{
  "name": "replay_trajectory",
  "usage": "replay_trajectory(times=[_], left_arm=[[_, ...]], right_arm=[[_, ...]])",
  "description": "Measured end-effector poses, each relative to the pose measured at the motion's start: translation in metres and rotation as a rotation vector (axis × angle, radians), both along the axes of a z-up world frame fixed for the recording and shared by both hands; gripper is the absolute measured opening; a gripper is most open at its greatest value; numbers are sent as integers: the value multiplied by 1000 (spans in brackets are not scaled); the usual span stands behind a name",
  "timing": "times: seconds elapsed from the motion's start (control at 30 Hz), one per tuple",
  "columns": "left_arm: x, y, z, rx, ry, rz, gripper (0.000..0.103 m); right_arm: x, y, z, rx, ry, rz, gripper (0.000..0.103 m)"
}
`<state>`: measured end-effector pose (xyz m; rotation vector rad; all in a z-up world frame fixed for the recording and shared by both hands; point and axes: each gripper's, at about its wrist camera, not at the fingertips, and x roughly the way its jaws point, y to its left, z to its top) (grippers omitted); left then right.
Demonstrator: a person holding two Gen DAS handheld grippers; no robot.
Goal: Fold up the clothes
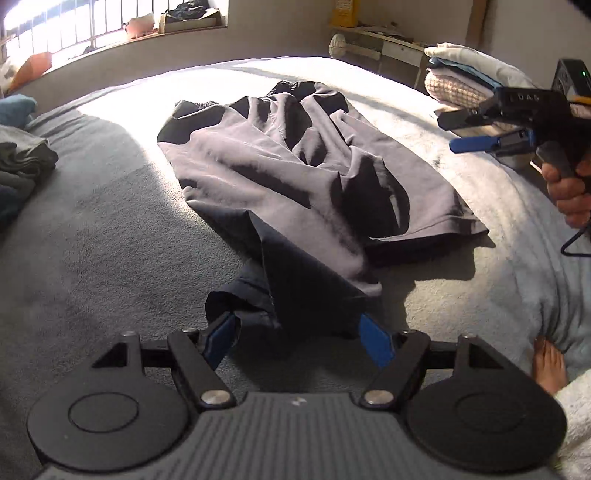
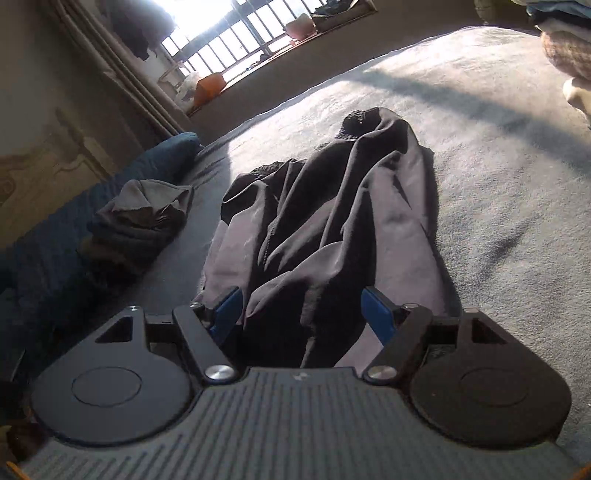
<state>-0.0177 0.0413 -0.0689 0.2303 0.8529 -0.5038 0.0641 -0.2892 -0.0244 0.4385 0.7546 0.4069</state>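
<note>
Crumpled dark garment (image 1: 295, 173) on fleecy blanket (image 1: 110, 240)

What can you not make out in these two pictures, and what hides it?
- Dark garment: its near end, left wrist view, is behind the left tongs; right wrist view, behind the right tongs.
- Folded stack: cut off by the edge in the right wrist view.
- Window: overexposed, nothing outside shows.
- Person: only a hand and a bare foot show.

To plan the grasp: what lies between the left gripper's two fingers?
In the left wrist view, the dark garment's near corner lies between the open left gripper's fingers, on the grey blanket.
</note>
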Motion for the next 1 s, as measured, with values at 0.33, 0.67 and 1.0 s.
replay_trajectory(times=[0.33,0.67,1.0], left_arm=[[4,15,-8,14,-53,84,59],[33,49,-15,-122,7,293,51],[31,31,-37,-97,26,188,63]], right_arm=[[-47,111,0,-119,-119,424,59],[-67,183,-40,-579,-213,640,4],[-3,99,29,16,-88,317,3]])
